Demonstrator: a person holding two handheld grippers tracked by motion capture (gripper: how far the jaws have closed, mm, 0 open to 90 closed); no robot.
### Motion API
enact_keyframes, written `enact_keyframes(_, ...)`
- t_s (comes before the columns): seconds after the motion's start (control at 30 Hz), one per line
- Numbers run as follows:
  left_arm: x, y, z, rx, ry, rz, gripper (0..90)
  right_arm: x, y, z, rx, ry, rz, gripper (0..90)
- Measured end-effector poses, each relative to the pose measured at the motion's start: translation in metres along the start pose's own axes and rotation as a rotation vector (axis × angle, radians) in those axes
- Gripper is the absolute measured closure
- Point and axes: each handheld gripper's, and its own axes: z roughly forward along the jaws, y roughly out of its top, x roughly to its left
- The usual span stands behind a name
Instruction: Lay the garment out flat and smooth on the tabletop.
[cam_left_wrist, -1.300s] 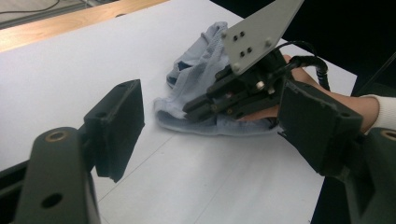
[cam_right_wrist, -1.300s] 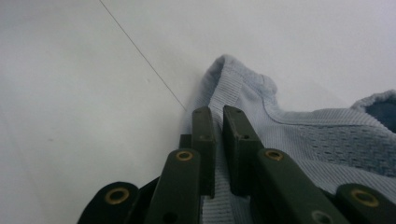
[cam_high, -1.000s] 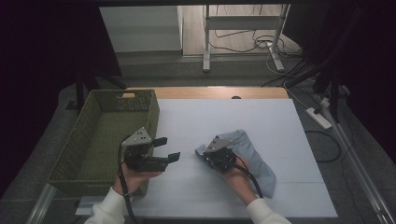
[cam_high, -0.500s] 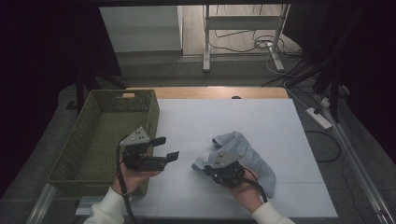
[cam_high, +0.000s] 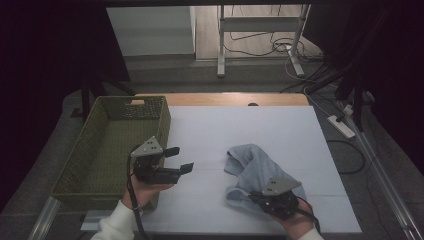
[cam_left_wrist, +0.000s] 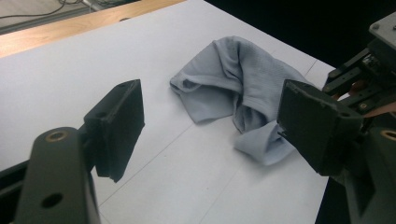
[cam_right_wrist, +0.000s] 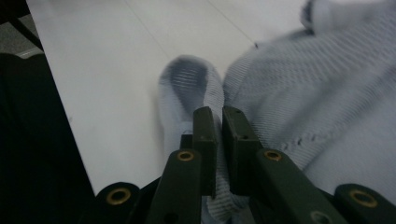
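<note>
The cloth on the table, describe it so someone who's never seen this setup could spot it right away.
Start at the white table and look to its near right part, away from the green basket at the left edge. There lies the cloth, a crumpled pale blue-grey piece of ribbed fabric, with the right gripper shut on a fold of it. It is the only soft, rumpled thing on the flat top.

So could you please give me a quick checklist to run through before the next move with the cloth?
1. Right gripper shut on the grey cloth: ok, a fold sits pinched between its fingers.
2. Left gripper open and holding nothing: ok.
3. Green basket at the table's left has room: ok, nothing visible inside.
4. White table surface between cloth and basket unobstructed: ok.
5. Cloth fully off the table: not ok, most of it lies on the surface.
6. Grip firm enough to lift: cannot tell.
</note>
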Motion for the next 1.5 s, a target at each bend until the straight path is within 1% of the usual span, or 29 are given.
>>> enact_keyframes(0.13,-0.002,0.000,0.001,0.005,-0.001,0.008,23.8,-0.006,-0.018,-0.017,0.014,-0.028,0.032,84.0)
enact_keyframes(0.23,-0.004,0.001,0.003,0.008,-0.003,0.011,23.8,-0.014,-0.030,-0.029,0.032,-0.075,0.037,84.1)
enact_keyframes(0.27,-0.004,0.001,0.004,0.011,-0.004,0.013,23.8,-0.017,-0.034,-0.031,0.035,-0.084,0.043,84.1)
enact_keyframes(0.3,-0.005,0.001,0.005,0.014,-0.005,0.014,23.8,-0.024,-0.039,-0.034,0.058,-0.118,0.040,84.1)
enact_keyframes(0.33,-0.005,0.001,0.006,0.014,-0.005,0.014,23.8,-0.024,-0.039,-0.034,0.058,-0.118,0.040,84.1)
enact_keyframes(0.37,-0.006,0.001,0.007,0.015,-0.007,0.015,23.7,-0.031,-0.044,-0.035,0.092,-0.158,0.029,84.0)
enact_keyframes(0.4,-0.006,0.001,0.008,0.017,-0.008,0.017,23.7,-0.031,-0.044,-0.035,0.092,-0.158,0.029,84.0)
enact_keyframes(0.43,-0.007,0.001,0.008,0.020,-0.010,0.018,23.7,-0.038,-0.049,-0.036,0.110,-0.183,0.044,84.0)
enact_keyframes(0.47,-0.007,0.001,0.009,0.022,-0.011,0.019,23.7,-0.038,-0.049,-0.036,0.110,-0.183,0.044,84.0)
enact_keyframes(0.57,-0.007,0.000,0.010,0.025,-0.012,0.019,23.7,-0.047,-0.054,-0.037,0.116,-0.208,0.065,84.0)
enact_keyframes(0.67,-0.008,0.000,0.012,0.029,-0.014,0.023,23.8,-0.052,-0.056,-0.037,0.115,-0.218,0.086,83.9)
enact_keyframes(0.73,-0.009,-0.001,0.015,0.035,-0.015,0.024,23.8,-0.051,-0.055,-0.035,0.117,-0.218,0.083,83.9)
enact_keyframes(0.8,-0.010,-0.002,0.018,0.043,-0.020,0.029,23.8,-0.050,-0.054,-0.033,0.115,-0.214,0.069,83.8)
enact_keyframes(0.9,-0.012,-0.004,0.024,0.060,-0.023,0.038,23.8,-0.050,-0.055,-0.033,0.110,-0.210,0.077,83.5)
enact_keyframes(0.97,-0.015,-0.004,0.027,0.073,-0.021,0.055,23.8,-0.051,-0.056,-0.034,0.096,-0.201,0.089,83.1)
enact_keyframes(1.03,-0.018,-0.004,0.029,0.072,-0.035,0.056,23.8,-0.051,-0.057,-0.034,0.086,-0.195,0.094,82.1)
enact_keyframes(1.1,-0.021,-0.004,0.032,0.086,-0.037,0.066,23.6,-0.049,-0.055,-0.037,0.070,-0.181,0.090,75.3)
enact_keyframes(1.13,-0.022,-0.005,0.034,0.091,-0.038,0.069,23.6,-0.049,-0.055,-0.037,0.070,-0.181,0.090,75.3)
enact_keyframes(1.17,-0.022,-0.005,0.034,0.092,-0.041,0.071,23.5,-0.045,-0.051,-0.041,0.040,-0.171,0.083,66.9)
enact_keyframes(1.2,-0.023,-0.005,0.035,0.093,-0.043,0.073,23.5,-0.045,-0.051,-0.041,0.040,-0.171,0.083,66.9)
enact_keyframes(1.23,-0.024,-0.005,0.035,0.095,-0.043,0.074,23.5,-0.039,-0.044,-0.048,-0.009,-0.162,0.078,60.5)
enact_keyframes(1.27,-0.024,-0.005,0.036,0.095,-0.044,0.076,23.5,-0.036,-0.040,-0.051,-0.042,-0.155,0.076,58.5)
enact_keyframes(1.3,-0.025,-0.004,0.036,0.094,-0.045,0.077,23.5,-0.036,-0.040,-0.051,-0.042,-0.155,0.076,58.5)
enact_keyframes(1.33,-0.025,-0.004,0.035,0.093,-0.046,0.077,23.5,-0.032,-0.035,-0.055,-0.072,-0.150,0.067,56.5)
enact_keyframes(1.37,-0.025,-0.004,0.035,0.093,-0.045,0.076,23.5,-0.027,-0.030,-0.057,-0.100,-0.156,0.059,53.7)
enact_keyframes(1.4,-0.025,-0.004,0.035,0.093,-0.046,0.076,23.5,-0.019,-0.020,-0.058,-0.136,-0.160,0.037,50.6)
enact_keyframes(1.43,-0.024,-0.004,0.035,0.092,-0.046,0.075,23.5,-0.019,-0.020,-0.058,-0.136,-0.160,0.037,50.6)
enact_keyframes(1.5,-0.024,-0.004,0.035,0.091,-0.046,0.073,23.5,-0.012,-0.011,-0.055,-0.155,-0.166,0.018,47.5)
